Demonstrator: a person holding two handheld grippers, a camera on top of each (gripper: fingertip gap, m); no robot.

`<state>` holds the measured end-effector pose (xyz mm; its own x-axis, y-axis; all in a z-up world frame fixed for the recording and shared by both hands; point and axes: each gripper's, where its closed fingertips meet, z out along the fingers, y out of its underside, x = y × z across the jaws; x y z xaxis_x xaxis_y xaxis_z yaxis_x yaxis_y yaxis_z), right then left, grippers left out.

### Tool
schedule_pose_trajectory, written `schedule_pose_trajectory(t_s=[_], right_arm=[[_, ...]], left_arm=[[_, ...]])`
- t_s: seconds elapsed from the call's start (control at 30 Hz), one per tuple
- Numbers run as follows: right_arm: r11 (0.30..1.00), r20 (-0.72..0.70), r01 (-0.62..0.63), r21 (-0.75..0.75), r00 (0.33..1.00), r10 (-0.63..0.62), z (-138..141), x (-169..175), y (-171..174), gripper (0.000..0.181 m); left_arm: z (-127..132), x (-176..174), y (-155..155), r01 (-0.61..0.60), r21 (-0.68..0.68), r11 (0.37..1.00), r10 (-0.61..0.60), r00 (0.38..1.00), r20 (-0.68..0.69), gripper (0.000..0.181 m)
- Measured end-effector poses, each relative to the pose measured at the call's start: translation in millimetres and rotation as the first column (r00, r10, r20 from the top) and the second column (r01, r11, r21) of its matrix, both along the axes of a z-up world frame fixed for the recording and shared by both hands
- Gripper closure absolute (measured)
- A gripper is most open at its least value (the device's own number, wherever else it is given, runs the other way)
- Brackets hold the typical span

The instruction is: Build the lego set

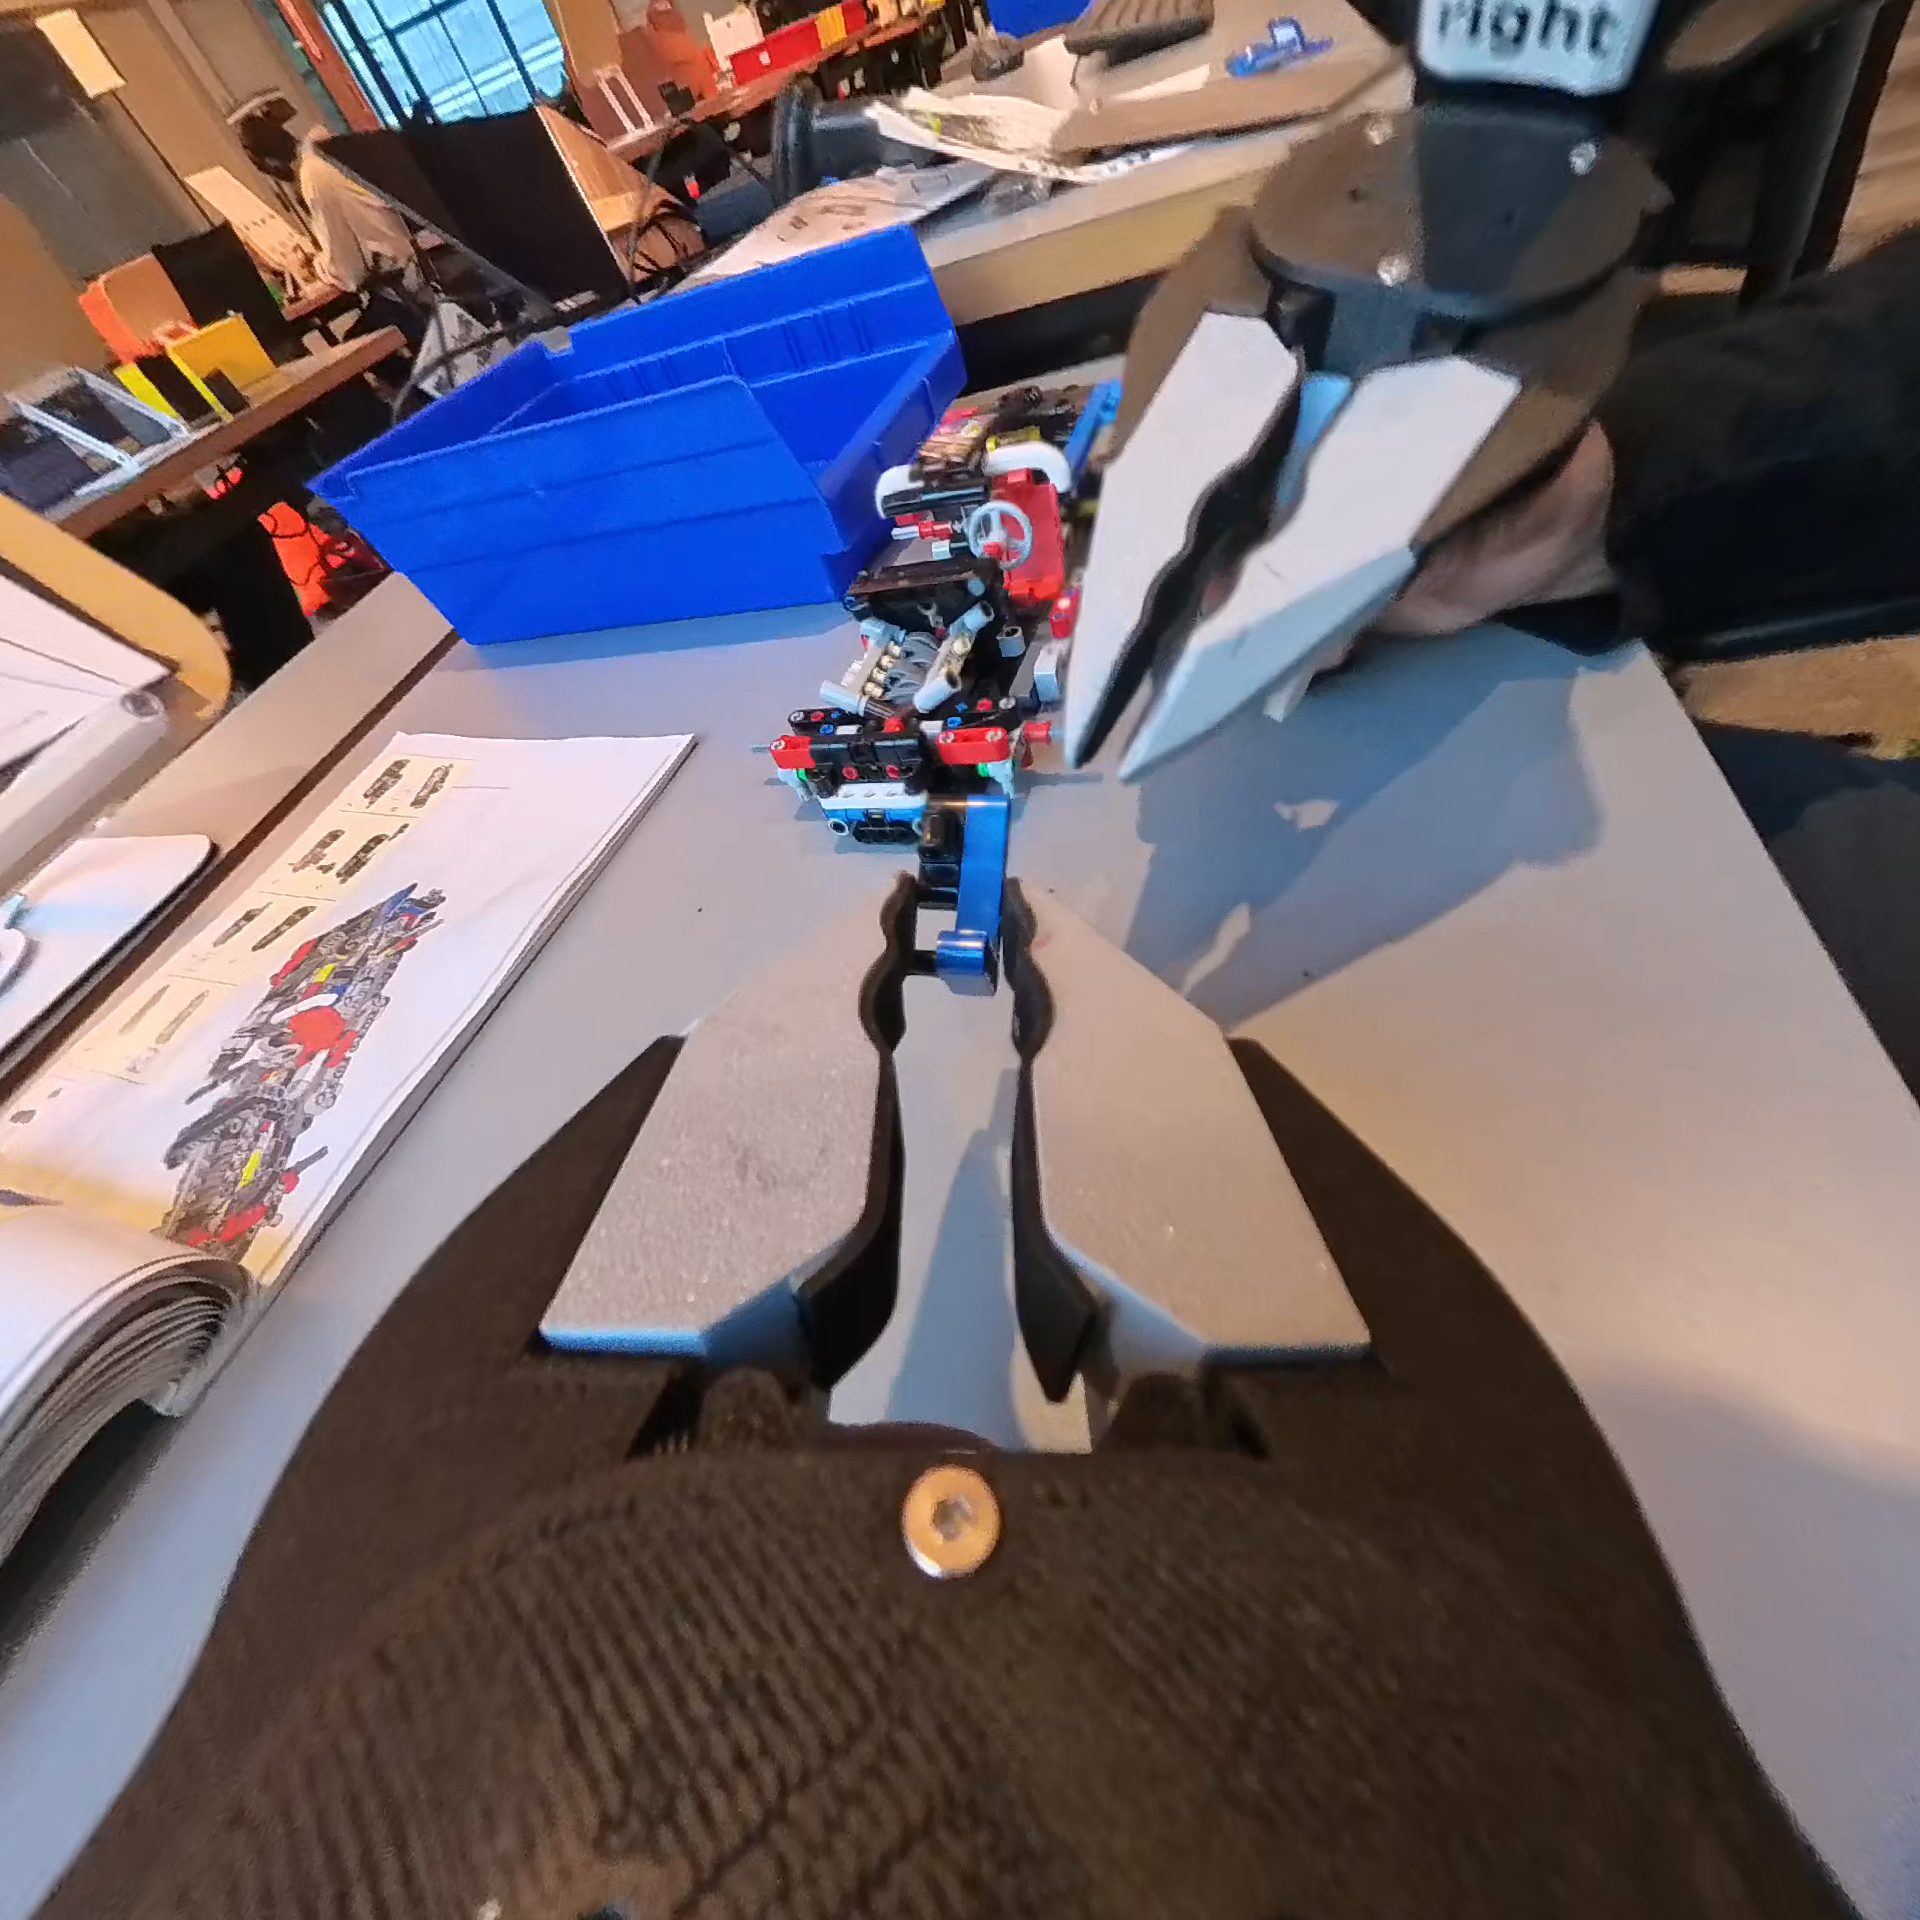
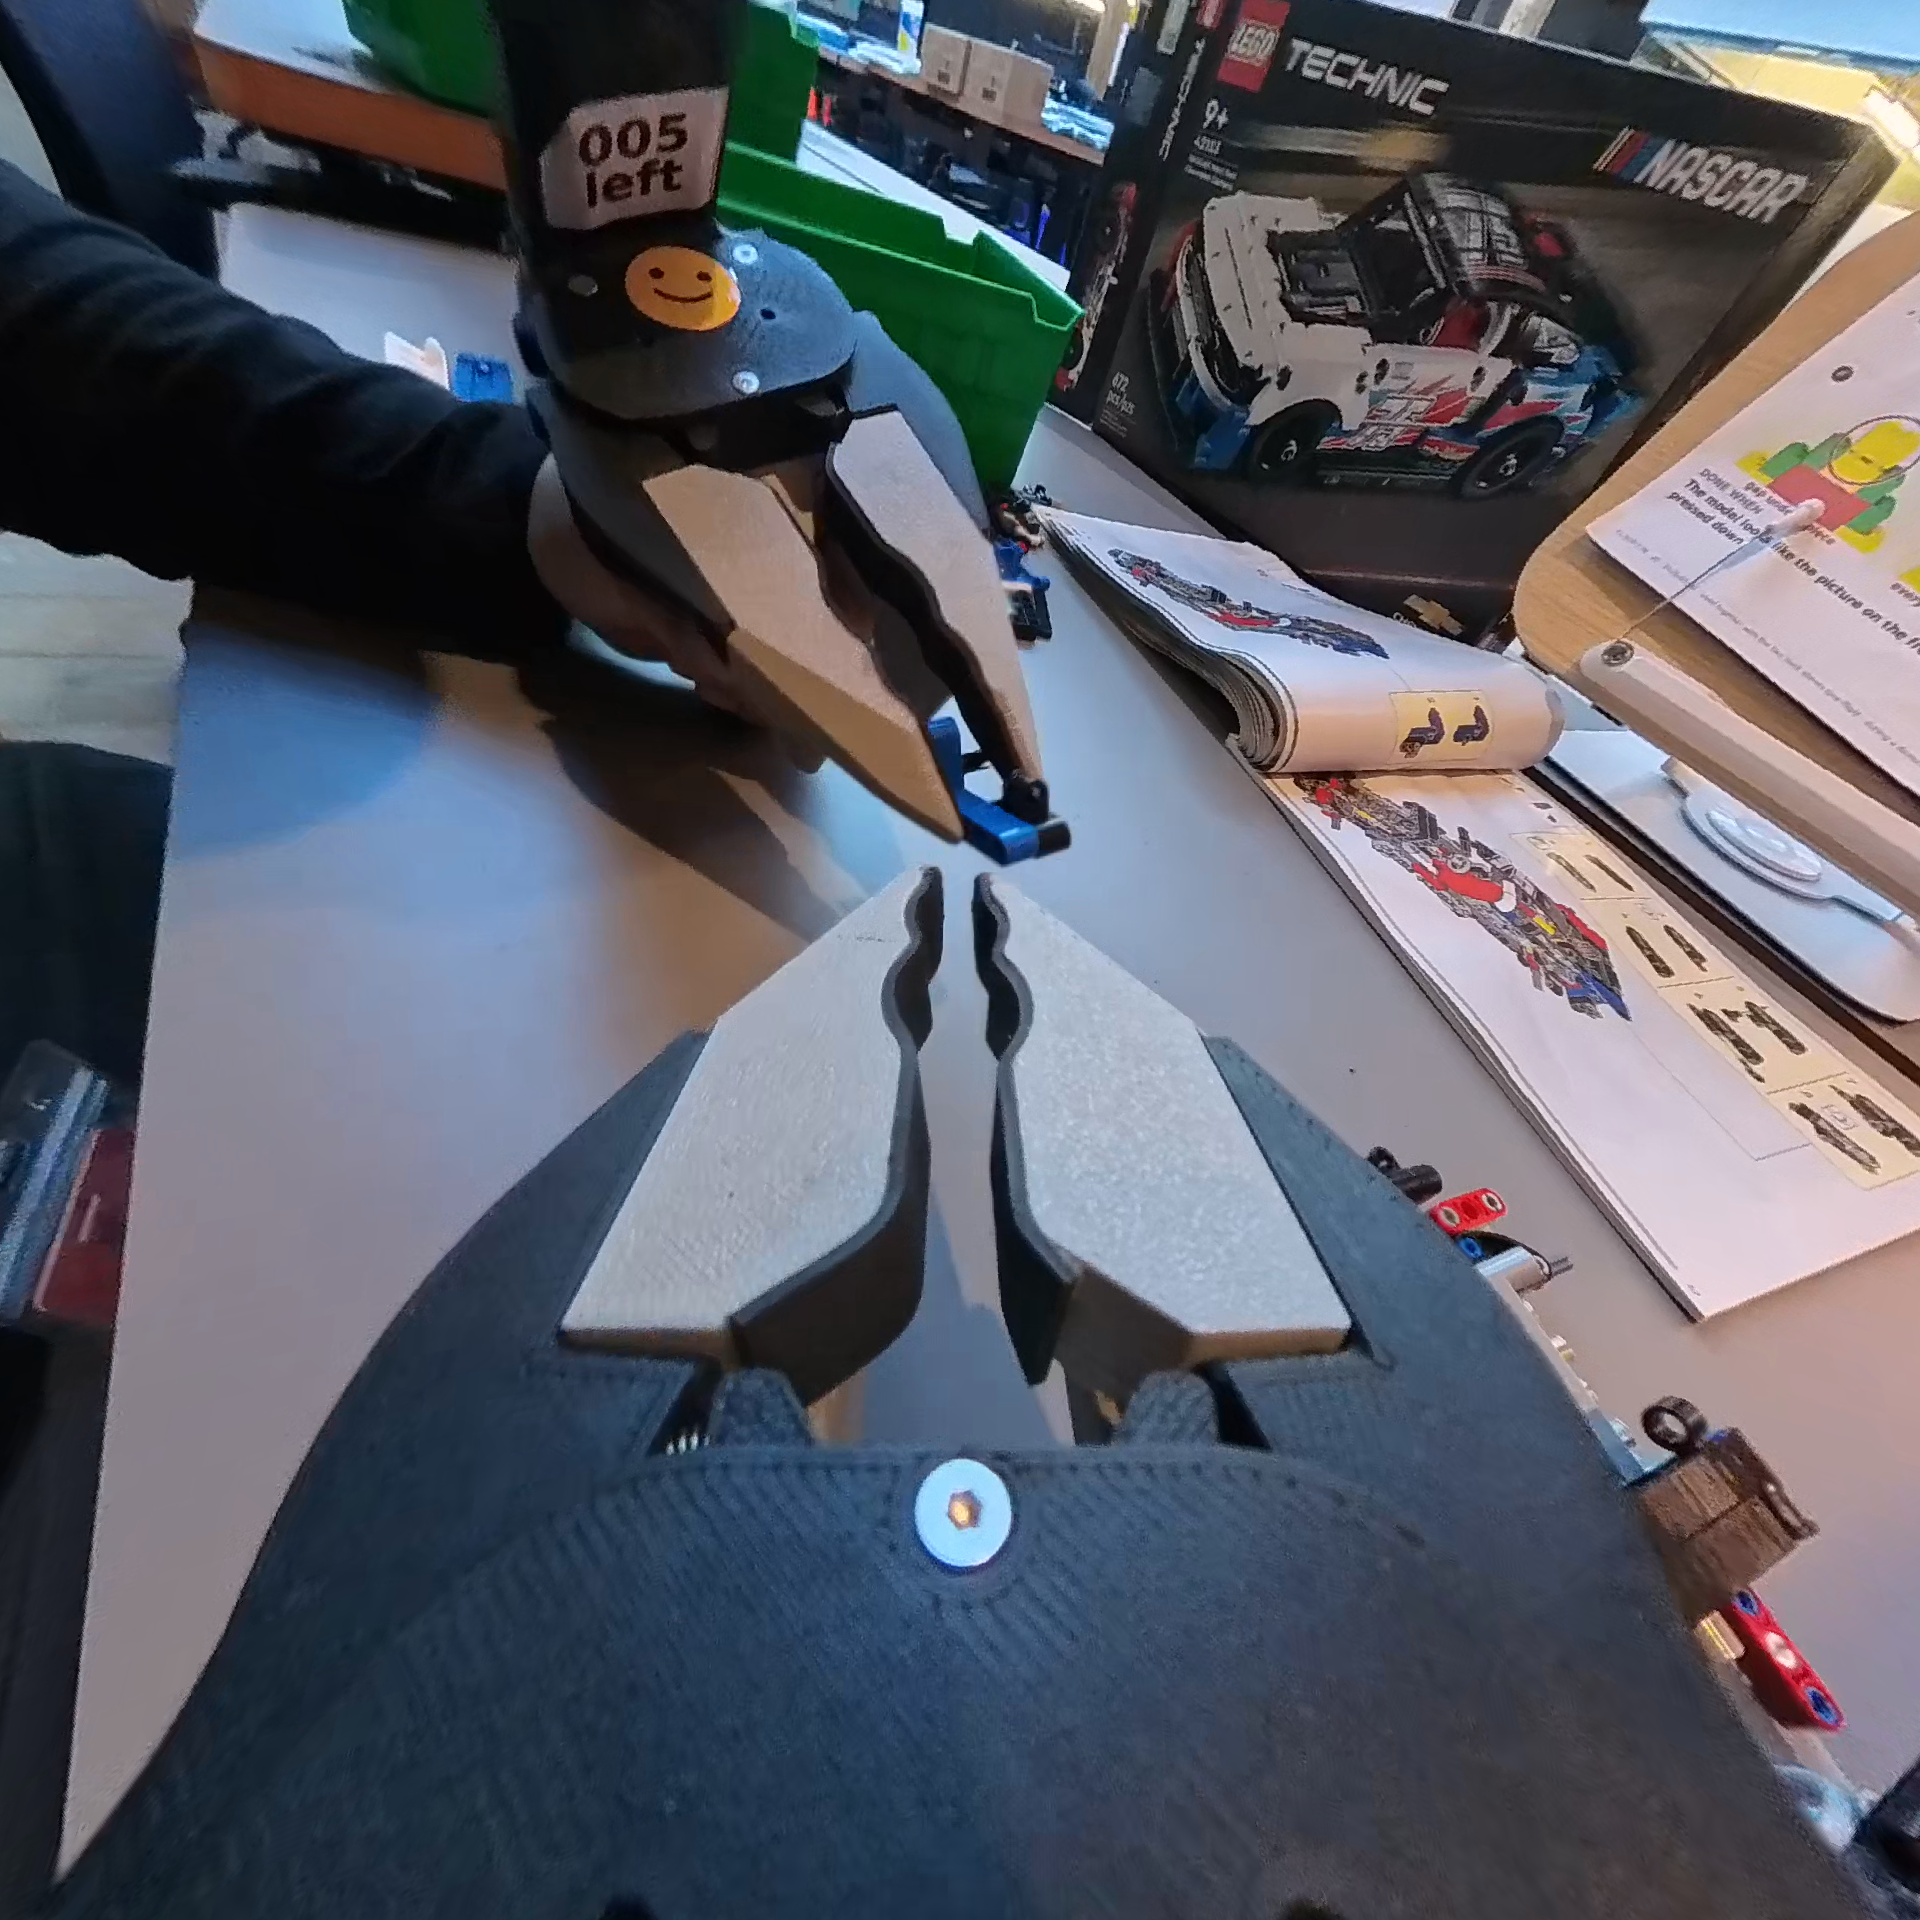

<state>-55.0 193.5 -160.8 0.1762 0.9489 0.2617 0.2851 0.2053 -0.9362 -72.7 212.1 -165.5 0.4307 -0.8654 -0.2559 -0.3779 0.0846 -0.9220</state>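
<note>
Lego chassis (image 1: pixel 940 634), partly built, black with red, white and light-blue parts, lying on grey table (image 1: pixel 1403 1039) toward far edge, just right of blue bin (image 1: pixel 665 468). Nose end pointing at left gripper (image 1: pixel 956 914).

Left gripper clamped on blue lego piece (image 1: pixel 982 883), an L-shaped beam with black pins, pinched between fingertips and lifted off the tabletop, just short of chassis nose in left wrist view. Same piece (image 2: pixel 1003 821) seen in right wrist view sticking out past tips of left gripper (image 2: pixel 992 805), held by a hand in black sleeve (image 2: pixel 208 457).

Right gripper (image 2: pixel 958 894) holding nothing, fingers narrowed to a thin gap, tips not touching, aimed at blue piece and just short of it. In left wrist view right gripper (image 1: pixel 1107 758) angled down over the table's right side, beside the chassis, tips close to surface; contact unclear.

Open instruction booklet (image 1: pixel 343 987) flat on table near left edge, pages folded back at near end. Same booklet (image 2: pixel 1558 935) at right in right wrist view, with lego box (image 2: pixel 1455 312) standing behind it and green bin (image 2: pixel 914 270) at far edge. Loose red and black parts (image 2: pixel 1465 1210) by right gripper's right side. Clipboard with printed sheet (image 2: pixel 1787 499) at far right.
</note>
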Motion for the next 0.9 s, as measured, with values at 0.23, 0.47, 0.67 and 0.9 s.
schedule_pose_trajectory(t_s=[0.23,0.47,0.67,0.9], right_arm=[[0.993,0.093,0.017,0.12,0.995,-0.028,-12,-7,-3,0.171],[0.955,0.163,0.106,0.278,0.974,-0.155,-22,-9,12,0.147],[0.919,0.234,0.071,0.389,0.957,-0.173,-32,-15,6,0.139],[0.892,0.28,-0.003,0.453,0.95,-0.139,-37,-16,-6,0.165]], left_arm=[[-1,-3,7,0.009,-0.253,0.967,0.02,0.993,0.113,0.168],[-21,10,-15,0.211,-0.711,0.671,-0.04,0.967,0.25,0.168],[-19,13,-28,0.304,-0.799,0.519,-0.048,0.943,0.328,0.167],[-27,16,-37,0.29,-0.831,0.476,-0.078,0.954,0.288,0.167]])
